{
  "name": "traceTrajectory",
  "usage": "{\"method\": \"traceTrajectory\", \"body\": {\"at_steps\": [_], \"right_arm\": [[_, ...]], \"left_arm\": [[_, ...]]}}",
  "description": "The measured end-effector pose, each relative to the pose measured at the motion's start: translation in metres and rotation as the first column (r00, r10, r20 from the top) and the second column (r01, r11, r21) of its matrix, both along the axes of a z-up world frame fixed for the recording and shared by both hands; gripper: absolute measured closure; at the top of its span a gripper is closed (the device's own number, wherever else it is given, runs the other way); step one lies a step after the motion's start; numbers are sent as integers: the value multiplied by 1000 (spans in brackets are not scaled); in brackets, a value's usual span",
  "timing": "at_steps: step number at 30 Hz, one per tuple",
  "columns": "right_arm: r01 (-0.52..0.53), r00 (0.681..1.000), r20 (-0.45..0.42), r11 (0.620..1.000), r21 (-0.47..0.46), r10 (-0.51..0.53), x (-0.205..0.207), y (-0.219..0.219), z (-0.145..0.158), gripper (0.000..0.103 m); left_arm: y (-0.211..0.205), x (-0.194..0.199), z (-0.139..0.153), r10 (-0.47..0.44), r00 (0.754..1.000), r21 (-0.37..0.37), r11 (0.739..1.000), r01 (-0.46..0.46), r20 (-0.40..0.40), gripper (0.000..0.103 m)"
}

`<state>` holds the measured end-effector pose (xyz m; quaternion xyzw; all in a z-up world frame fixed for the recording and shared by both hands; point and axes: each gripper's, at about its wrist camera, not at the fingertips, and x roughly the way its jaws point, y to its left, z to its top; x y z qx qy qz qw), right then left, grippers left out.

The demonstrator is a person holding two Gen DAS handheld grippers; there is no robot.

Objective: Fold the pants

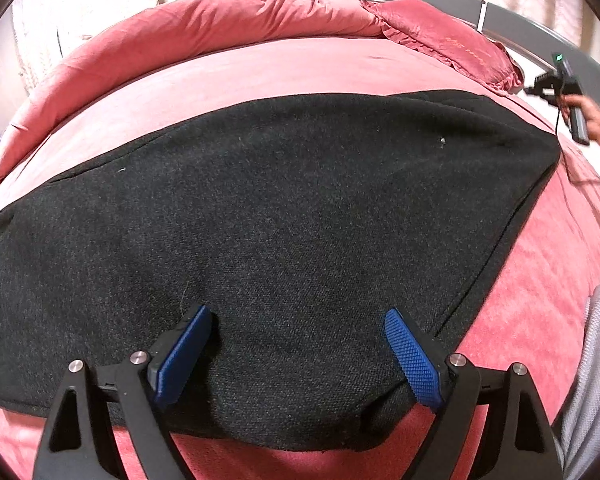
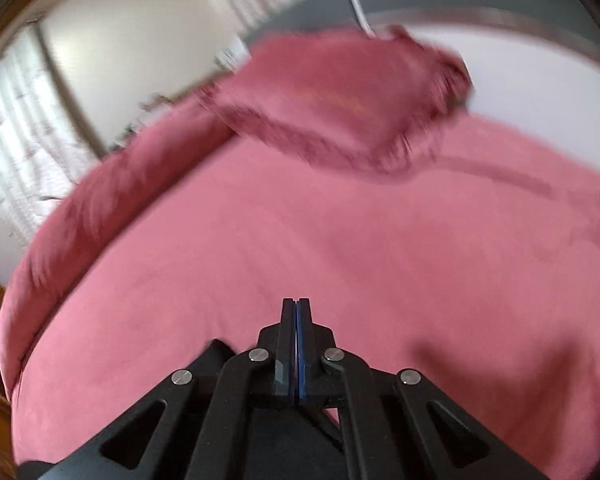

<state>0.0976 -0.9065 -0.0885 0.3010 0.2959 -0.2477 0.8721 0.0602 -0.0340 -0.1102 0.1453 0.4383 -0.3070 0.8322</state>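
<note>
From my left wrist camera, my left gripper (image 1: 298, 344) stands wide open, its two blue pads (image 1: 410, 360) spread apart and hanging over the near part of the pants (image 1: 260, 208). Nothing is pinched between them; whether the tips brush the cloth I cannot tell. The pants are dark, almost black, and lie flat in a broad folded slab across the pink bedspread (image 1: 260, 76), one long edge running toward the far right, the near edge sagging a little toward me. Behind them a rolled pink duvet (image 1: 180, 28) lines the far side of the bed, and a darker red pillow (image 1: 444, 40) sits at the far right against a grey headboard (image 1: 540, 28). At the right edge my right gripper (image 1: 540, 90) shows small and raised above the bed, past the pants' far corner and well clear of them, held by a hand (image 1: 588, 116) in an orange sleeve, with a cable trailing below it.

From my right wrist camera, the picture is smeared with blur. My right gripper (image 2: 297, 304) has its jaws pressed together, holding nothing. Bare pink bedspread (image 2: 300, 248) lies below them, with the red pillow (image 2: 340, 104) beyond. The pants are out of this view.
</note>
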Motion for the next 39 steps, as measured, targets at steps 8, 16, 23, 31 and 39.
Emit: {"method": "traceTrajectory", "body": {"at_steps": [8,16,23,31,39], "right_arm": [[-404,914,-44,915,1,404,26,113,-17,70],[-867,497,-292,455,-201,817,115,302,-11,51],[-973,224,-584,142,-184,780,138,368,-54,74],[-882,463,-470,341,-325,752,127,360,-28,97],[-707,705,-156,670,-226,692,79,298,-13,52]], "left_arm": [[-2,-9,0,49,998,-6,999,-49,28,12],[10,-18,9,96,995,-83,992,-97,-18,13],[10,-29,5,58,998,-99,993,-58,-9,12],[8,-32,-1,57,998,-87,995,-56,8,12],[9,-17,23,99,995,-210,972,-103,-29,12]]}}
